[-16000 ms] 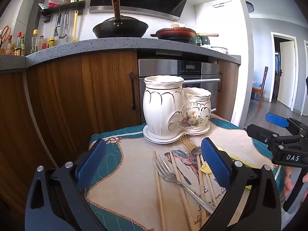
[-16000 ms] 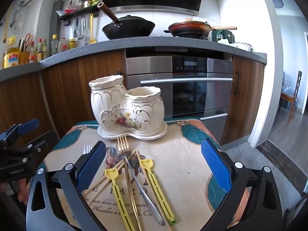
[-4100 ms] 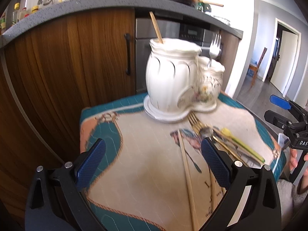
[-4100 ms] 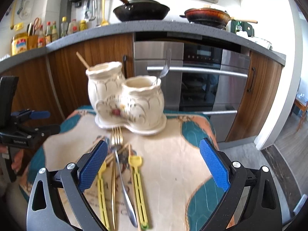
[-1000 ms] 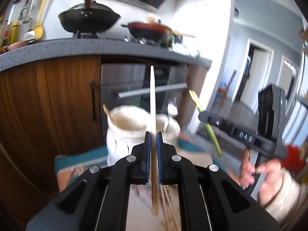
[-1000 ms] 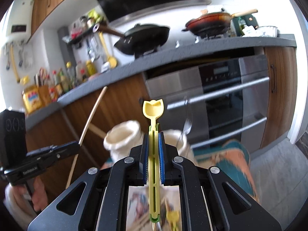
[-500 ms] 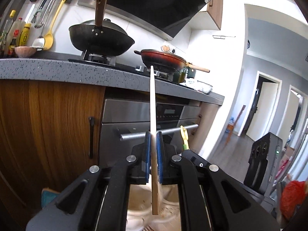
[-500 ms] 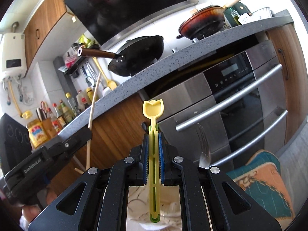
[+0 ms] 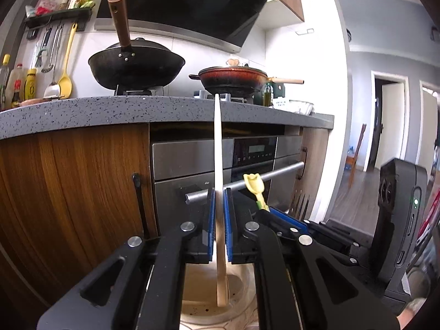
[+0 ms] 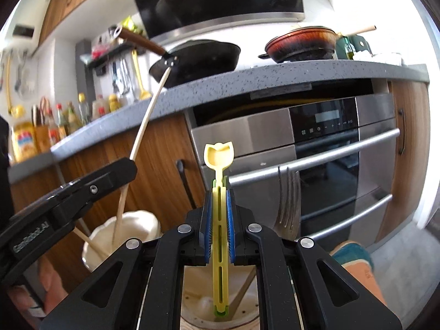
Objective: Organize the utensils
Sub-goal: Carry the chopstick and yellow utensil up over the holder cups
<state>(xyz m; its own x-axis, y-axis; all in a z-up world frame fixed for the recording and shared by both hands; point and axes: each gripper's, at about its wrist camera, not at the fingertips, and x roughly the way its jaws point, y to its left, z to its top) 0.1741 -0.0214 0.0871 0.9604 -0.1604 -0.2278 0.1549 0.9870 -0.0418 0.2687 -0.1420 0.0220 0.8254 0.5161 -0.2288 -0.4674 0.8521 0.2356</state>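
My left gripper (image 9: 219, 220) is clamped on a wooden chopstick (image 9: 218, 187). The blue pads (image 9: 211, 220) press it from both sides near its lower third. The chopstick stands nearly upright between the fingers. Its upper end rises past the grey countertop (image 9: 82, 112) edge in the left wrist view. Its lower tip hangs inside the mouth of the taller cup of the cream ceramic utensil holder (image 9: 203, 302), directly below my fingers. I cannot tell whether the tip touches the cup floor.

My right gripper (image 10: 219, 228) is clamped on a yellow utensil with a tulip-shaped end (image 10: 219, 220). The blue pads (image 10: 206, 228) grip its slotted shaft at about mid-length. The tulip-shaped end points up, above the fingertips. The lower end, tipped in green, hangs inside the second cup of the holder (image 10: 203, 299), below the fingers.

In the right wrist view, the left gripper (image 10: 82, 189) appears at left, holding its chopstick (image 10: 145, 126) tilted over the taller cup (image 10: 123, 236). A second chopstick (image 10: 88, 239) already leans in that cup. A metal fork (image 10: 287, 200) stands tines up just right of my right fingers, in front of the oven (image 10: 316, 151).
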